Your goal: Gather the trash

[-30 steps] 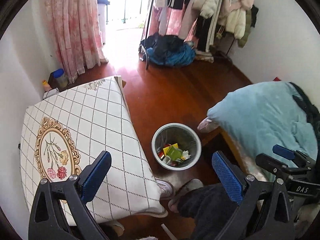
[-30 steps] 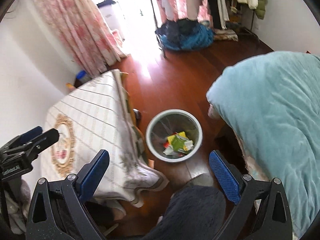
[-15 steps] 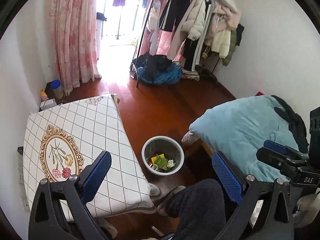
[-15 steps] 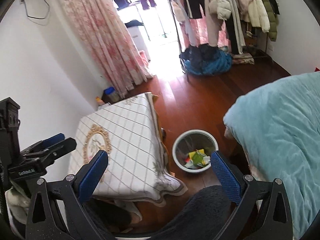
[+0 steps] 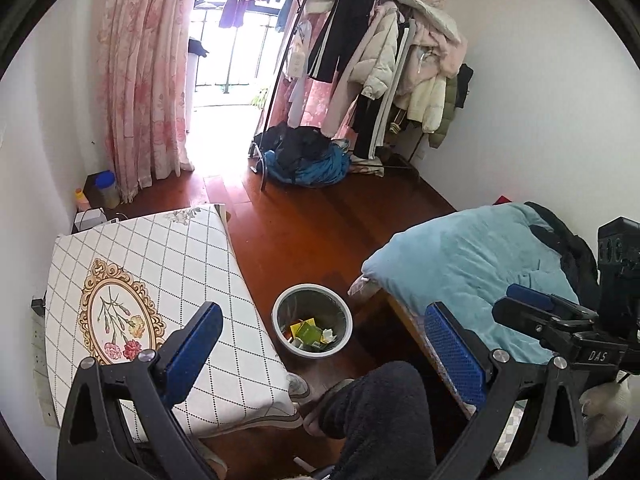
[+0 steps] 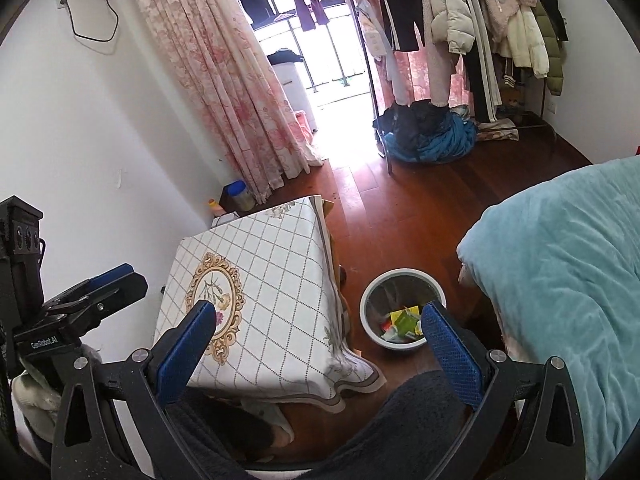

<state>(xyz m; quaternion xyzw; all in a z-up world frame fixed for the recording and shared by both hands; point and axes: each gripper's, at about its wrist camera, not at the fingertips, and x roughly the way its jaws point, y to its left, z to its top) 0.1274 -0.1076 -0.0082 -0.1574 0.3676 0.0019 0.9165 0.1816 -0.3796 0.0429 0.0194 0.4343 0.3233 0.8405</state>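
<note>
A round grey waste bin (image 5: 282,310) stands on the wooden floor between the table and the bed; it also shows in the right wrist view (image 6: 370,300). Green, yellow and white scraps of trash (image 5: 314,334) (image 6: 402,324) lie inside it. My left gripper (image 5: 324,344) is open and empty, held high above the bin. My right gripper (image 6: 318,338) is open and empty, also high above floor and table edge. Each gripper shows at the side of the other's view.
A low table with a checked white cloth (image 5: 160,264) (image 6: 272,264) stands left of the bin. A bed with a light blue blanket (image 5: 472,256) (image 6: 568,272) is on the right. A clothes rack (image 5: 384,72) and a pile of clothes (image 5: 308,160) stand at the far wall. My dark-trousered knee (image 5: 380,412) is below.
Both grippers have risen and drawn back from the bin, so the bin looks smaller and more of the room shows. Both stay open and empty.
</note>
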